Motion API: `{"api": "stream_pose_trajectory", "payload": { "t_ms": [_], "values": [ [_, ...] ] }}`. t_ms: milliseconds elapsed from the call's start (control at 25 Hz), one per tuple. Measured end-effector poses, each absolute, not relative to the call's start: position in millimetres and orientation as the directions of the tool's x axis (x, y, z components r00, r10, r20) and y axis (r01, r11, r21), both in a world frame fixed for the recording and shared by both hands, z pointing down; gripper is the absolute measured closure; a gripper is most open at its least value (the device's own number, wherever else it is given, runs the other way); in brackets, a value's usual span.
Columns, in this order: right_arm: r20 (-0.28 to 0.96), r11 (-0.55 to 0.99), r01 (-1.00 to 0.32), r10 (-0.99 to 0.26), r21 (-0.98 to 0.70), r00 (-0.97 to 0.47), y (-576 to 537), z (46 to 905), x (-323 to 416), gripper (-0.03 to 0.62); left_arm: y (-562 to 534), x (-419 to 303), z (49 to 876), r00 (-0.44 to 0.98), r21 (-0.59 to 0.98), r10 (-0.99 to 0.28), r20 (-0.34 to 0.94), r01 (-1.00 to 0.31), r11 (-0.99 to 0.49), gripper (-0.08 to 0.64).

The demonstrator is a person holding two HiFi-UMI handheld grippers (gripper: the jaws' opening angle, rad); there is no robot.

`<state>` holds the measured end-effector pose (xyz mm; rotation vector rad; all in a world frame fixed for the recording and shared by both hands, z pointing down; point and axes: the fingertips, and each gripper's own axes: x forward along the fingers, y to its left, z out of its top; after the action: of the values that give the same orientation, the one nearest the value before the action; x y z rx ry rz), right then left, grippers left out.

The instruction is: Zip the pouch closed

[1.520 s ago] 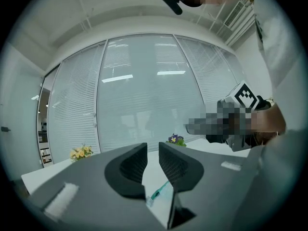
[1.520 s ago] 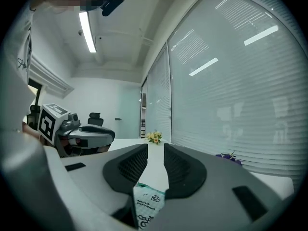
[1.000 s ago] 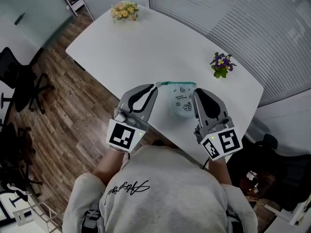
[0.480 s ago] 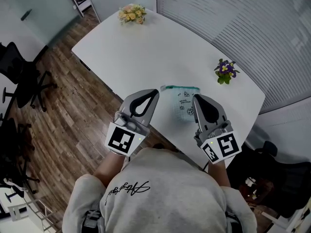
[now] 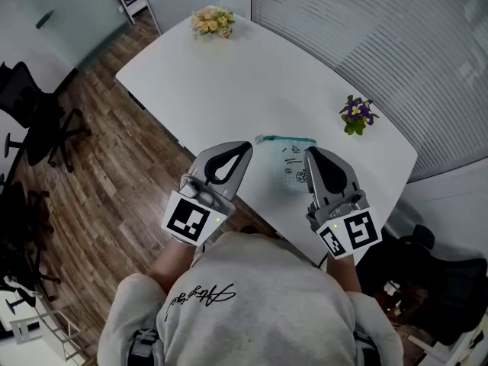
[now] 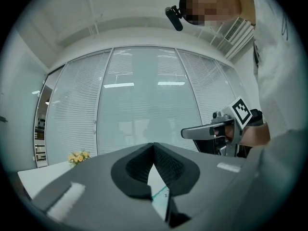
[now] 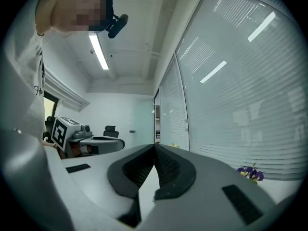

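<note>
The pouch (image 5: 288, 165) lies flat on the white table (image 5: 252, 75), close to the near edge, and its right side is covered by the right gripper (image 5: 310, 152). Whether the teal zip (image 5: 286, 139) along the pouch's far edge is drawn shut cannot be made out. In the left gripper view only a sliver of the pouch, with its teal strip, is glimpsed through the gap beneath the jaws.

Two grippers are counted, one on either side of the pouch. The left gripper (image 5: 247, 145) is held just beside the zip's left end; contact cannot be judged. Both pairs of jaws are pressed together, with nothing caught between them.

Two flower bunches are set on the table beyond the pouch: yellow flowers (image 5: 213, 21) well away at the far corner, and purple flowers (image 5: 357, 113) nearer, to the pouch's right. Office chairs (image 5: 34, 120) are seen far left of the pouch, partly cut off.
</note>
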<state>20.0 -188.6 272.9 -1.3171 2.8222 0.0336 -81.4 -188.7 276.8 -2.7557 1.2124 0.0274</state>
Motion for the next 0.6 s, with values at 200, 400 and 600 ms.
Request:
{"api": "stream_pose_trajectory", "payload": {
  "t_ms": [200,400,600],
  "values": [
    [-0.046,0.628,-0.778,-0.777,0.021,-0.628,-187.5,269.2,18.9,0.592,-187.2,-82.1,276.8,0.681,-0.105,-0.728,-0.074,-0.732,-0.674,0.558],
    [-0.045,0.614,-0.789,-0.788,0.028,-0.614,-186.9,269.1,20.3,0.592,-186.1,-82.6,277.3,0.689,-0.097,-0.721,-0.073,-0.725,-0.682,0.558],
    [-0.035,0.622,-0.781,-0.781,0.053,-0.624,-183.8,270.4,18.1,0.592,-185.8,-82.7,276.0,0.691,-0.104,-0.719,-0.079,-0.723,-0.683,0.558]
  ]
}}
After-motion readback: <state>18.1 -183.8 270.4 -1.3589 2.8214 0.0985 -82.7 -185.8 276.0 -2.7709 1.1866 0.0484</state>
